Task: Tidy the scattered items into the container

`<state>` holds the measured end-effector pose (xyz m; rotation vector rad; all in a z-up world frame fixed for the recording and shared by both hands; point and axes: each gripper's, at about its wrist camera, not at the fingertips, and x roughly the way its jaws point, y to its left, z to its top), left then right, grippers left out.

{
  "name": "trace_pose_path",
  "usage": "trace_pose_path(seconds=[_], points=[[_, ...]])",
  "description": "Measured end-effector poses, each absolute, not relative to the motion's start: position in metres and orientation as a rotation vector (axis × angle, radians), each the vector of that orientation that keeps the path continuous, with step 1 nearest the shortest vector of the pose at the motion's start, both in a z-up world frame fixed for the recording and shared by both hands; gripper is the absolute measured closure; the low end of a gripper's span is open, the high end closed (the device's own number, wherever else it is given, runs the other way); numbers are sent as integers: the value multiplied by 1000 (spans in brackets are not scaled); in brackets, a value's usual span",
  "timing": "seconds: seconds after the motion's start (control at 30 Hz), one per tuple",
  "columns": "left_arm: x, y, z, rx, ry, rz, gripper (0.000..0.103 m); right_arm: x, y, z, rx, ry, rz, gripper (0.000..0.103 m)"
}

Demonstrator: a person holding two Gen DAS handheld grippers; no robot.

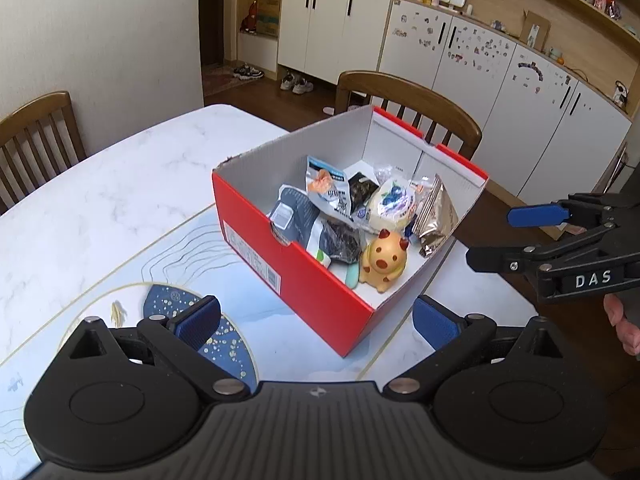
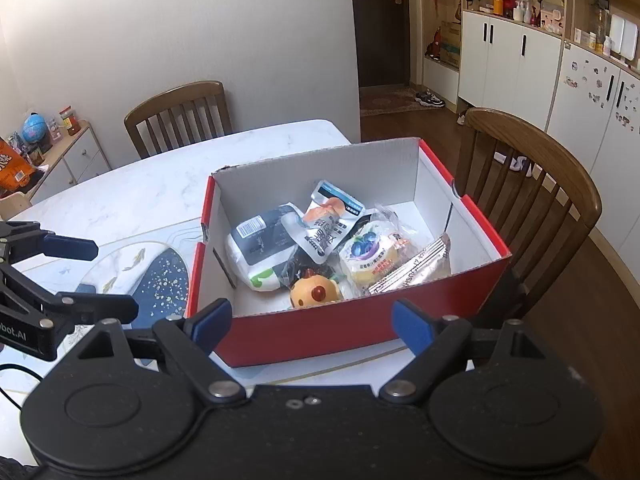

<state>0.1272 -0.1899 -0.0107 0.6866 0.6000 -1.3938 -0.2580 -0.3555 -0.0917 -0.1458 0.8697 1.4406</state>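
Note:
A red cardboard box (image 1: 304,280) with a white inside stands on the table; it also shows in the right wrist view (image 2: 320,336). Inside lie several snack packets (image 1: 332,196) and a yellow spotted toy animal (image 1: 383,260), seen too in the right wrist view (image 2: 316,294). My left gripper (image 1: 316,322) is open and empty, just short of the box's near corner. My right gripper (image 2: 312,326) is open and empty, at the box's near wall. It shows in the left wrist view (image 1: 500,236), off the box's right side. The left gripper shows in the right wrist view (image 2: 108,278).
The box stands on a pale blue placemat (image 1: 240,248) with a dark blue patch (image 2: 164,276) on a white marble table (image 1: 120,184). Wooden chairs (image 1: 412,100) stand at the far side and left end (image 2: 180,116). White cabinets (image 1: 500,92) line the wall.

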Motion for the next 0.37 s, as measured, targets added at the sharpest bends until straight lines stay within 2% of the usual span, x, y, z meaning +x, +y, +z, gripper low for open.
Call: trace_pose_path(seconds=[0.37], points=[[122,-188,-12,704,587,-1435,0,-261,-359,-92,-141,878,1422,15]])
